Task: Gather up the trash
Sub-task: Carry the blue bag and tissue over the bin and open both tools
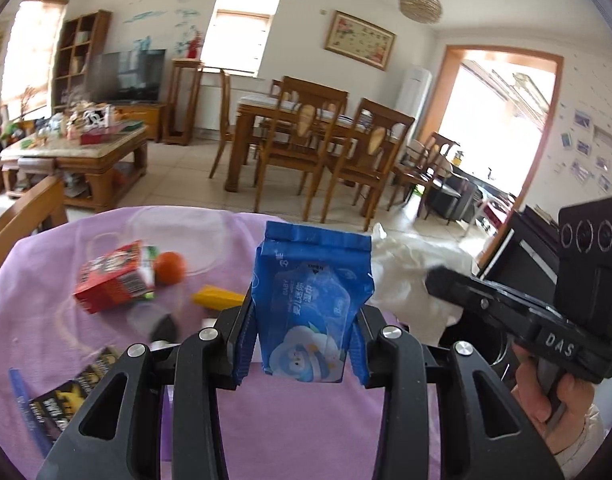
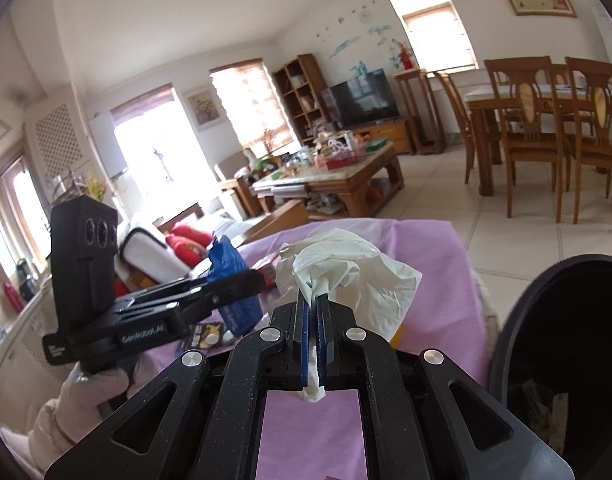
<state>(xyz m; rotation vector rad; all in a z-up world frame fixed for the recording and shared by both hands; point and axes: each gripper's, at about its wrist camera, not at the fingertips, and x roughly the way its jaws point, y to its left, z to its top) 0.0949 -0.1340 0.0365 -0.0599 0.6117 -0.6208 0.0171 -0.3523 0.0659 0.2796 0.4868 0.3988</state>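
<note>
Trash in both tools at once: the left gripper (image 1: 302, 336) pinches a glossy blue wet-wipe packet (image 1: 312, 304), crinkled plastic held upright above the lilac tablecloth (image 1: 38, 280), its folded top edge up. The right gripper (image 2: 314, 316) has its blue ribbed pads pressed together on a crumpled white tissue (image 2: 346, 268), soft folds billowing out ahead of the fingers. On the cloth toward the left edge sit a red carton (image 1: 112, 280) on its side, a round orange (image 1: 170, 267) touching it, and a yellow wedge-shaped block (image 1: 216, 298) just beside. A dark printed wrapper (image 1: 72, 396) lies flat near the near-left corner. Off the right edge, a black bin (image 2: 518, 344) shows its smooth curved rim.
</note>
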